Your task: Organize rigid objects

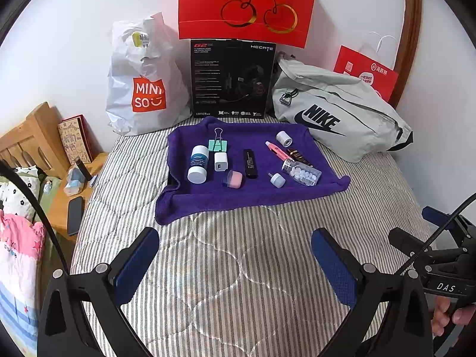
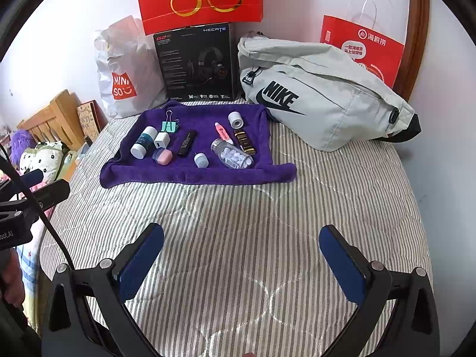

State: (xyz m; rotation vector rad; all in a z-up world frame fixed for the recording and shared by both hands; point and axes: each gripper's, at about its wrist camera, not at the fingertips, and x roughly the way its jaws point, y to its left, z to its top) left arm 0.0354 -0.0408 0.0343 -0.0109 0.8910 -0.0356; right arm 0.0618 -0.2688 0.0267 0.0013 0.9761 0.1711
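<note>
A purple towel [image 1: 208, 199] [image 2: 166, 175] lies on the striped bed with several small items on it: a white-capped blue bottle [image 1: 198, 163] [image 2: 144, 146], a white charger cube [image 1: 221, 162], a green binder clip [image 1: 218, 144], a black tube [image 1: 250, 163], a pink case [image 1: 234, 179], a clear pill bottle [image 1: 302, 172] [image 2: 233, 154], a pink tube [image 1: 276, 150], a brown bottle [image 2: 244, 141]. My left gripper [image 1: 235, 238] is open and empty, well short of the towel. My right gripper [image 2: 241, 235] is open and empty too, near the front of the bed.
A grey Nike bag [image 1: 336, 113] [image 2: 321, 98] lies right of the towel. A black headset box [image 1: 232, 77], a white Miniso bag [image 1: 142, 83] and red paper bags [image 1: 247, 3] stand against the wall. A wooden bedside table [image 1: 71, 184] with a phone is at left.
</note>
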